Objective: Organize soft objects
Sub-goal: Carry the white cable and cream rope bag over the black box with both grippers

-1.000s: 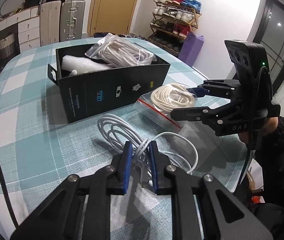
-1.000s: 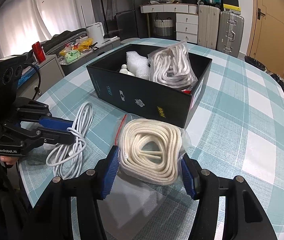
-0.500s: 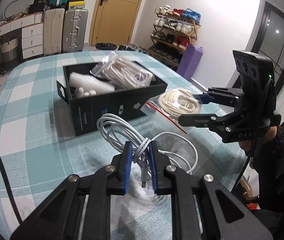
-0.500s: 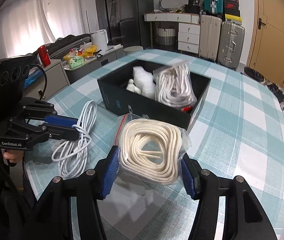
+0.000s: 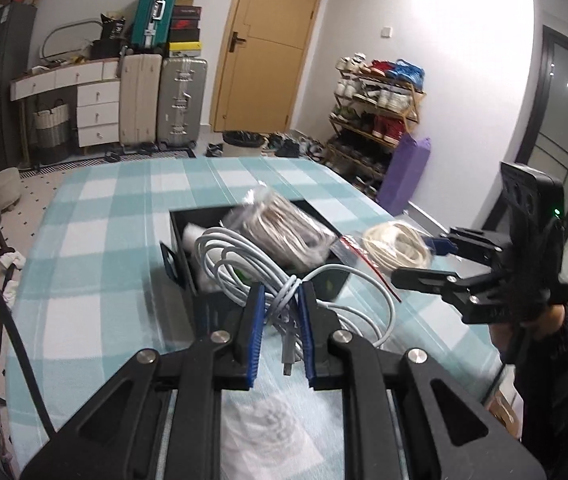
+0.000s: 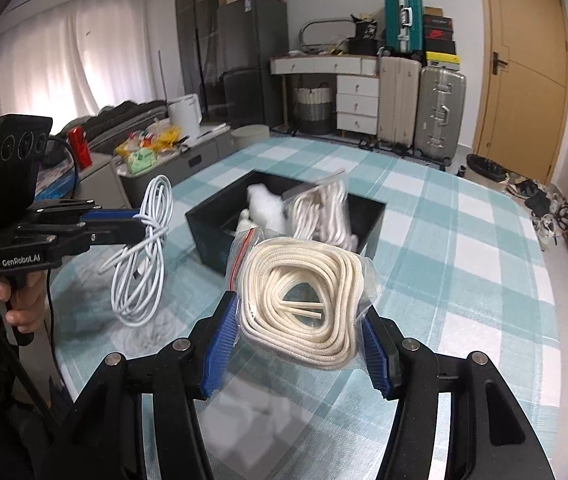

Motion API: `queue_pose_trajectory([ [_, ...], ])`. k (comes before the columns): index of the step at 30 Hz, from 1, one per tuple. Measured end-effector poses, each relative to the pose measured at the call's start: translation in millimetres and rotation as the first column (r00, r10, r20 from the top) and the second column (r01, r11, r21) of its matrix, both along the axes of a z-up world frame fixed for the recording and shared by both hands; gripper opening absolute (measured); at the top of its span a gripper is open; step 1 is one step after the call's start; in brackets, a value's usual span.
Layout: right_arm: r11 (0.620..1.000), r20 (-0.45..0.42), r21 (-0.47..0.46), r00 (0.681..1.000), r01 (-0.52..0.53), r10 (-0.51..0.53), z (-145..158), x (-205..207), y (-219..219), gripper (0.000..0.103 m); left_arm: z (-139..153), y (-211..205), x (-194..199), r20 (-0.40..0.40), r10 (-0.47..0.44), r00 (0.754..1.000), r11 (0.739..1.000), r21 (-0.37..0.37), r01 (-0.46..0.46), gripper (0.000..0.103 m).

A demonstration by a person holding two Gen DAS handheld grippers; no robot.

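Note:
My left gripper (image 5: pixel 279 300) is shut on a coiled white cable (image 5: pixel 243 258) and holds it in the air above the table; it also shows in the right wrist view (image 6: pixel 139 256). My right gripper (image 6: pixel 300 320) is shut on a clear zip bag of cream rope (image 6: pixel 304 292), lifted off the table; the bag also shows in the left wrist view (image 5: pixel 396 246). A black box (image 6: pixel 372 224) beyond both grippers holds another bagged rope (image 6: pixel 320 208) and white bubble wrap (image 6: pixel 263 208).
The table has a teal and white checked cloth (image 6: pixel 464 240). A clear plastic bag (image 5: pixel 267 432) lies on it below my left gripper. Suitcases (image 6: pixel 420 108), drawers and a door stand beyond the table's far edge.
Both grippers have risen from the table, lifting the white cable and the bagged rope with them. The black box now looks farther and lower in both views.

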State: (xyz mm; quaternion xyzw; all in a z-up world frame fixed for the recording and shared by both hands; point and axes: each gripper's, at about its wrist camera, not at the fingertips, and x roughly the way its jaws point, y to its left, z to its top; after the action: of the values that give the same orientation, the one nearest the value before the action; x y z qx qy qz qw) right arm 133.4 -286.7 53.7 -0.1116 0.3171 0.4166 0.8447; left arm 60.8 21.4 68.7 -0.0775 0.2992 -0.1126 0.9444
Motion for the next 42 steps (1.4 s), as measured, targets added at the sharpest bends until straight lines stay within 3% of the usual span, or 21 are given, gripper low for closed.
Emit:
queue_pose_trajectory([
  [12, 0.990, 0.009, 0.039, 0.991, 0.132, -0.132, 15.7, 33.9, 9.7, 0.057, -6.8, 10.9, 43.5, 0.013, 0.126, 0.992, 0.992, -0.004, -0.126, 0.014],
  [35, 0.989, 0.010, 0.037, 0.990, 0.142, -0.143, 6.7, 72.0, 42.1, 0.057, -38.9, 13.2, 91.0, -0.010, 0.269, 0.963, 0.961, -0.061, -0.269, 0.014],
  [42, 0.992, 0.011, 0.028, 0.992, 0.126, -0.126, 6.4, 77.3, 52.4, 0.057, -49.3, -0.7, 96.4, -0.027, 0.254, 0.967, 0.967, 0.002, -0.254, 0.015],
])
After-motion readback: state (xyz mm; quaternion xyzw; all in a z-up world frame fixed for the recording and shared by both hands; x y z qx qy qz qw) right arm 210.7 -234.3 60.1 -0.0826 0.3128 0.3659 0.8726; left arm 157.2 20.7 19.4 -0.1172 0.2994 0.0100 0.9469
